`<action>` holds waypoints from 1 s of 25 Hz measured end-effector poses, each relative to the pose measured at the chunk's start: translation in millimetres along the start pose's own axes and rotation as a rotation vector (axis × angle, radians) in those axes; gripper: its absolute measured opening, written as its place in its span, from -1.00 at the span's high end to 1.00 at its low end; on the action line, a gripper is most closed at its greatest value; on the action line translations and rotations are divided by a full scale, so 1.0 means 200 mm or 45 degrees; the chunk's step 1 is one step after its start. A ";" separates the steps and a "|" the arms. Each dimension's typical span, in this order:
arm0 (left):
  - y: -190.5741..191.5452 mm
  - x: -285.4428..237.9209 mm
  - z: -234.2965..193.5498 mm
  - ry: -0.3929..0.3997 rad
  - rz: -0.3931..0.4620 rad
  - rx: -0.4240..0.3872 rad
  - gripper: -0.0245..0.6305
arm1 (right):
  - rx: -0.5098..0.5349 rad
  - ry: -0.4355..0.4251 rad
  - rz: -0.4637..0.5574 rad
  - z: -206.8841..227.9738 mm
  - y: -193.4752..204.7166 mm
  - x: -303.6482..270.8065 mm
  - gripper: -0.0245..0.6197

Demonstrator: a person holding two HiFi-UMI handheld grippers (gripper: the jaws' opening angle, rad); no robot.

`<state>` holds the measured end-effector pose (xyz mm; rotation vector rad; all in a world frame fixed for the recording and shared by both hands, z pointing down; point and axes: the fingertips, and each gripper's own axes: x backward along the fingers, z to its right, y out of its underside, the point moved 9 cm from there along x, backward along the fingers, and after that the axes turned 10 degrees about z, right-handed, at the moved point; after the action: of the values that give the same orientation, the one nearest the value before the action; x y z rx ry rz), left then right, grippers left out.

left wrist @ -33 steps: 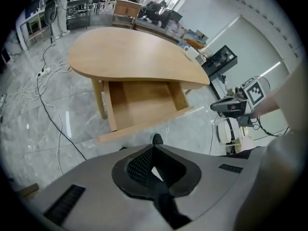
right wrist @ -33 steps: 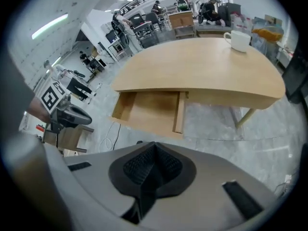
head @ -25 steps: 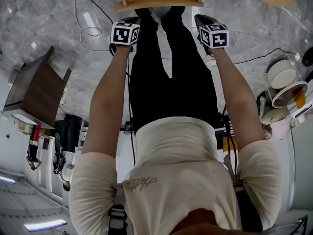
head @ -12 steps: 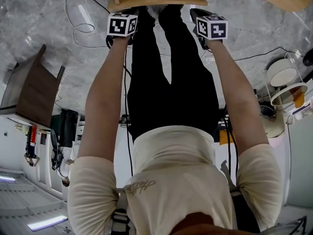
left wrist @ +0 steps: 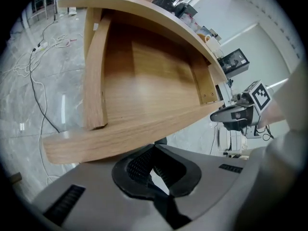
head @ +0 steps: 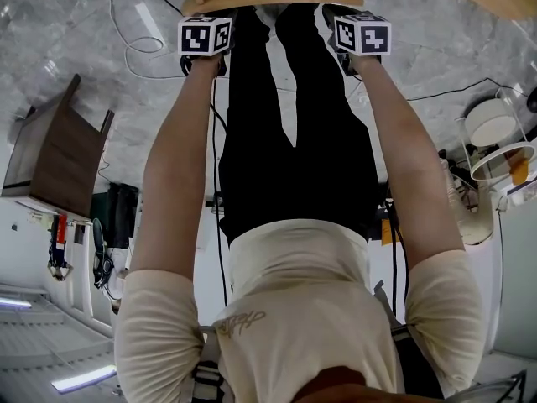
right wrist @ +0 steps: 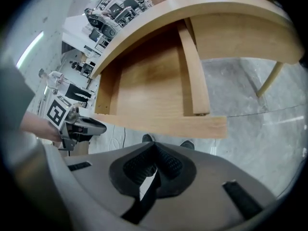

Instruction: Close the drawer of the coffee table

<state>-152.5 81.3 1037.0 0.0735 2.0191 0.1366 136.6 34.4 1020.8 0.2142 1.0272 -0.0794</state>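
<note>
Left gripper view: the left gripper (left wrist: 154, 149) has its two black ribbed jaws pressed together at the tips, and nothing is pinched between them. Straight ahead of the tips lies the drawer (left wrist: 144, 90) of the coffee table (left wrist: 159, 13) – light wood, pulled out and open, its inside bare. The front board (left wrist: 120, 134) of the drawer runs across just above the tips. The tips come right up to its lower edge, but I cannot tell if they really touch it. Beyond the drawer and above it curves the table top. To the right of this gripper, at the far end of the same board, the other gripper is seen with its marker cube (left wrist: 258, 94).

In the right gripper view the right gripper (right wrist: 154, 146) is also closed, jaw against jaw, and holds nothing. The front board is ahead of it and a little higher, and a strip of grey floor (right wrist: 250, 143) and the tips of two shoes (right wrist: 186, 144) show between the jaws and the board – so here there is a small gap.

From the head view both arms are stretched forward, one gripper at each end of the drawer front, side by side and well apart. Loose cables (head: 138, 49) lie on the floor to the left of the left gripper.
</note>
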 end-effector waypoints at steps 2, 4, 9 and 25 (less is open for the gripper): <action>0.00 0.00 -0.01 0.010 0.011 0.025 0.91 | -0.022 -0.020 0.024 -0.03 -0.02 -0.01 0.94; -0.01 0.00 -0.01 0.008 0.015 0.030 0.91 | -0.028 -0.036 0.047 -0.04 -0.04 -0.02 0.94; -0.02 0.00 0.00 0.020 0.034 0.049 0.91 | -0.056 -0.017 0.089 -0.03 -0.04 -0.03 0.94; -0.03 0.06 0.03 0.056 0.104 0.095 0.91 | -0.067 0.052 0.087 -0.04 -0.08 0.03 0.94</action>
<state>-151.4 77.0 1022.9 0.2014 2.0659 0.1155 130.9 20.3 1010.1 0.2037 1.0606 0.0144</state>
